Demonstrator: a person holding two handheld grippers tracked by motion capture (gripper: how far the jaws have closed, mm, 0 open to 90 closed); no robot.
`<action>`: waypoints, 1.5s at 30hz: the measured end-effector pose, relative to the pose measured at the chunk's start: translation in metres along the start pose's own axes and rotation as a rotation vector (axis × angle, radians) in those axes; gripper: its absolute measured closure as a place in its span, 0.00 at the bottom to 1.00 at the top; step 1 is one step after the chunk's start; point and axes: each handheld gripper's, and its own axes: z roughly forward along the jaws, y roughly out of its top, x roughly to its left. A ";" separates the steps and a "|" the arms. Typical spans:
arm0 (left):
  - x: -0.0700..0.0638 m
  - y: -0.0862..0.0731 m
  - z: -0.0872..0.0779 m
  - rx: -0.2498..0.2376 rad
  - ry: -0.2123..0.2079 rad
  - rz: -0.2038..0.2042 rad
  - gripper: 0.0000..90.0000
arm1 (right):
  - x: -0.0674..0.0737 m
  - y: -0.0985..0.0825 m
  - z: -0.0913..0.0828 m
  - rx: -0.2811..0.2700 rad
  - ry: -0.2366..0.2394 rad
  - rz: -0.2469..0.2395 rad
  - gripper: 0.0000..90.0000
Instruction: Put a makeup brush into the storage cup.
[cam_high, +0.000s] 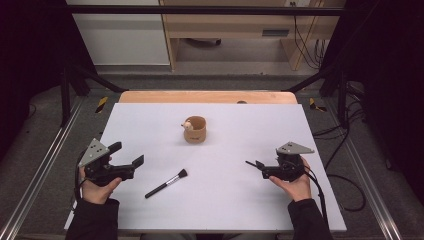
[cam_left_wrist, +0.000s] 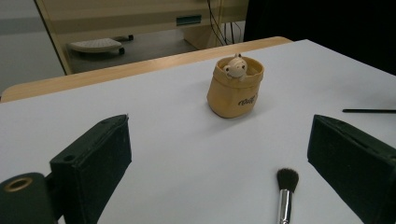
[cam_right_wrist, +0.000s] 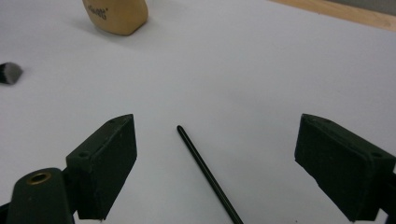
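Observation:
A tan cup (cam_high: 195, 129) with a small pale figure (cam_left_wrist: 235, 66) peeking over its rim stands mid-table. A black-handled makeup brush (cam_high: 166, 183) lies in front of it, bristles toward the cup. My left gripper (cam_high: 127, 154) rests at the left edge, open and holding nothing; its own view has the brush head (cam_left_wrist: 286, 179) low between the jaws and the cup (cam_left_wrist: 235, 88) beyond. At the right, my right gripper (cam_high: 261, 168) is open and low over the table. A thin black stick (cam_right_wrist: 205, 172) lies on the sheet between its jaws, untouched by the pads.
A white sheet (cam_high: 240, 125) covers the table, with a wooden strip (cam_high: 207, 96) along the far edge. Metal frame rails (cam_high: 40, 170) run down both sides, and cables (cam_high: 345, 185) lie on the floor to the right. A wooden cabinet (cam_high: 240, 25) stands beyond the table.

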 end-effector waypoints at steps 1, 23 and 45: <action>0.000 0.000 0.000 0.000 -0.001 0.001 0.06 | 0.001 -0.001 0.002 0.006 -0.002 0.003 0.15; -0.001 0.000 0.001 0.007 -0.004 0.008 0.06 | -0.001 -0.018 0.037 0.213 -0.006 -0.029 0.39; -0.002 -0.001 0.002 0.016 -0.007 0.016 0.06 | 0.002 -0.020 0.042 0.260 0.013 -0.020 0.79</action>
